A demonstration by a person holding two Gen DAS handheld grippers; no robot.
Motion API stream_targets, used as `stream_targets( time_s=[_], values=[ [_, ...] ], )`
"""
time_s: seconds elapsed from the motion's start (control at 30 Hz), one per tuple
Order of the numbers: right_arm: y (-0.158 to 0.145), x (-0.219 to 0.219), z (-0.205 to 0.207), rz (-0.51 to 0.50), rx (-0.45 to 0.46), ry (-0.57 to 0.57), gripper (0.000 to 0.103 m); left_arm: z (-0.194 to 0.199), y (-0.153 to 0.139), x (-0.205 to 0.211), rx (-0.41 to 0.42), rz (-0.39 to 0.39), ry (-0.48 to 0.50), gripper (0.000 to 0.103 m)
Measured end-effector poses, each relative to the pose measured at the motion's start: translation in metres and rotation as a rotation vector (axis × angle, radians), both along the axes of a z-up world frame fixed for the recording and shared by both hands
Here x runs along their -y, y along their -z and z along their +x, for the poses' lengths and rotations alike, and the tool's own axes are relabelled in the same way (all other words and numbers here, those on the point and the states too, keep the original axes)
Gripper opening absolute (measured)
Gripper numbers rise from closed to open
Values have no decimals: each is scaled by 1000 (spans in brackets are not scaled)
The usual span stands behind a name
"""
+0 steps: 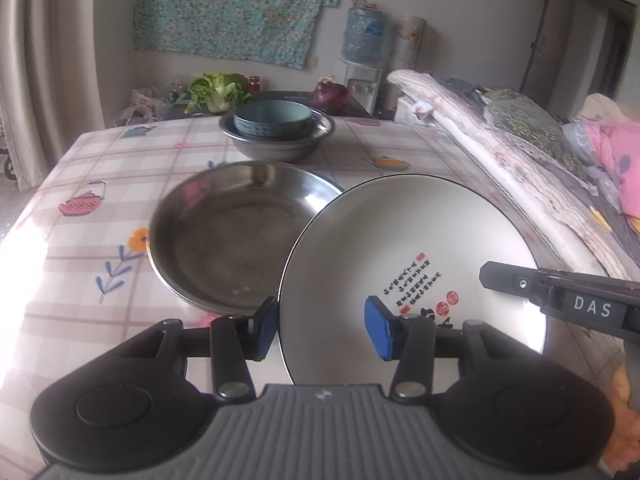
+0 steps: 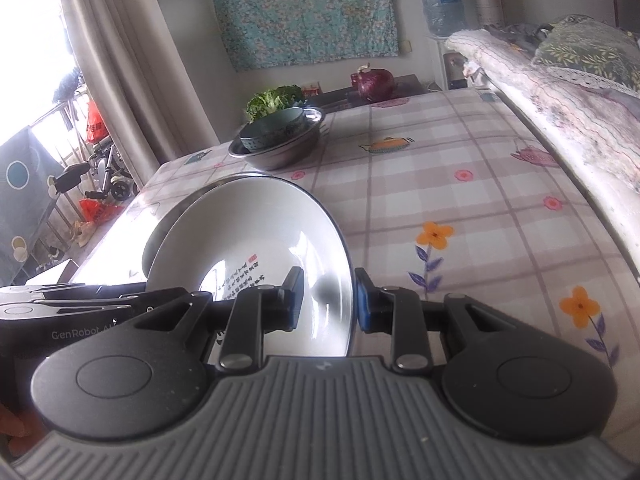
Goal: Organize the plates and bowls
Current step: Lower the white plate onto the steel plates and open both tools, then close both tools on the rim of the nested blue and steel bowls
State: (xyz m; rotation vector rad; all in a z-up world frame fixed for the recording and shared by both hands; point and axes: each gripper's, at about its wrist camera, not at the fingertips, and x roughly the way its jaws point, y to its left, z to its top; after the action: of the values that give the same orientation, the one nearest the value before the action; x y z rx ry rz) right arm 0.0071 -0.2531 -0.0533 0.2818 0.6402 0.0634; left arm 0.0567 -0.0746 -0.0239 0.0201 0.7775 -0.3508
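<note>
A white plate (image 1: 400, 240) with a black rim and printed calligraphy hangs tilted above the table, held from two sides. My left gripper (image 1: 322, 328) is shut on its near left rim, one blue pad outside and one inside. My right gripper (image 2: 328, 304) is shut on the right rim of the same plate (image 2: 260, 232); one of its fingers (image 1: 520, 284) reaches in from the right. A wide steel plate (image 1: 232, 240) lies on the table just left of and partly under the white one. Farther back, a blue bowl (image 1: 272, 118) sits inside a steel basin (image 1: 276, 148).
The table (image 1: 100, 184) has a checked cloth with flower prints. Folded bedding (image 1: 500, 152) runs along its right edge. Behind the table are a lettuce (image 1: 218, 88), a red cabbage (image 1: 330, 96) and a water dispenser (image 1: 362, 40). A curtain hangs at the left.
</note>
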Motion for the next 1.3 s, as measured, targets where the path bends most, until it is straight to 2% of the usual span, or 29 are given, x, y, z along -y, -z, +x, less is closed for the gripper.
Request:
stream_targets(
  time_s=[0.33,0.6,0.7,0.83,0.9,0.97,1.13,1.3],
  values=[
    [-1,-39,78,25,-14,-78,26,60,-1,-38,9,14,-86,50],
    [9,-55,131,43,-76,-109,28,91,7,-61,-39,-38,-112,50],
    [11,-58,140,32,-82,-117,29,90,7,-68,-25,-43,-108,50],
    [10,-56,143,17,-68,-118,37,88,3,-75,-17,-41,-108,52],
    [6,-53,142,18,-41,-120,44,89,1,-81,-21,-46,-117,52],
    [1,-49,142,19,-16,-114,46,90,-2,-86,-17,-51,-126,52],
    [-8,-36,147,42,16,-93,47,102,-13,-92,11,-49,-126,53],
    [-13,-19,167,86,18,-79,47,137,-29,-94,43,-60,-112,60]
  ],
)
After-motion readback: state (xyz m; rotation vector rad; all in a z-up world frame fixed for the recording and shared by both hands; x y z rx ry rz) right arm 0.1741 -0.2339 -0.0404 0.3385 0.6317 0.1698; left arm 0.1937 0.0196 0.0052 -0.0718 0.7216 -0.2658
